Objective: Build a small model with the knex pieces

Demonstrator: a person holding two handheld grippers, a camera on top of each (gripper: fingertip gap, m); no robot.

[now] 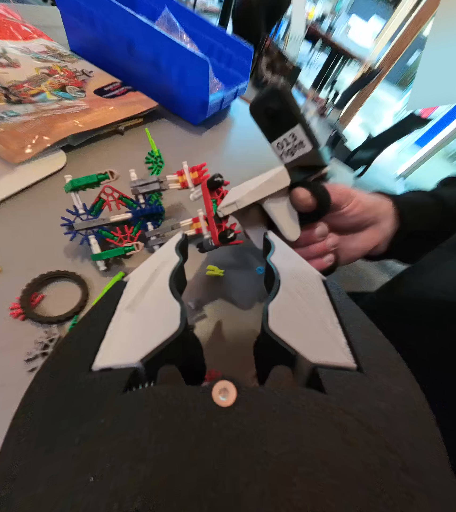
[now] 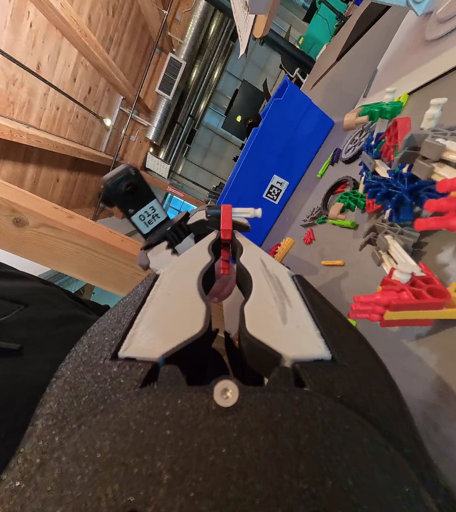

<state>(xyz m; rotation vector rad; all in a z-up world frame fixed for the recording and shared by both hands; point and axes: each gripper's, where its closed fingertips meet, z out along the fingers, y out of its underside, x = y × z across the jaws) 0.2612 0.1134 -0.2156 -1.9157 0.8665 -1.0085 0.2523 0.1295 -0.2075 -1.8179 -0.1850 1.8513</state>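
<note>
A construction-toy model [image 1: 127, 210] of blue, red, green, grey and white rods and connectors lies on the grey table [image 1: 238, 133]. My left gripper [image 1: 224, 243] is open and empty, hovering just in front of the model. My right gripper [image 2: 226, 236] is shut on a red connector [image 2: 225, 221] that carries a rod with a black and a white end [image 2: 245, 212]. In the left wrist view the right gripper [image 1: 221, 210] holds this red piece [image 1: 209, 213] at the model's right end, beside red and yellow parts. Whether the piece touches the model is unclear. The model also shows in the right wrist view [image 2: 398, 188].
A blue bin [image 1: 149, 55] stands behind the model, also in the right wrist view [image 2: 276, 166]. A picture-printed toy pack [image 1: 41, 91] lies at back left. A black tyre ring [image 1: 55, 296] and loose small pieces [image 1: 214, 270] lie on the table. A hand [image 1: 354, 221] holds the right gripper. Both grippers' tips are close together, under 4 cm apart. Both grippers' tips are roughly 35 cm from the picture-printed toy pack [image 1: 41, 91].
</note>
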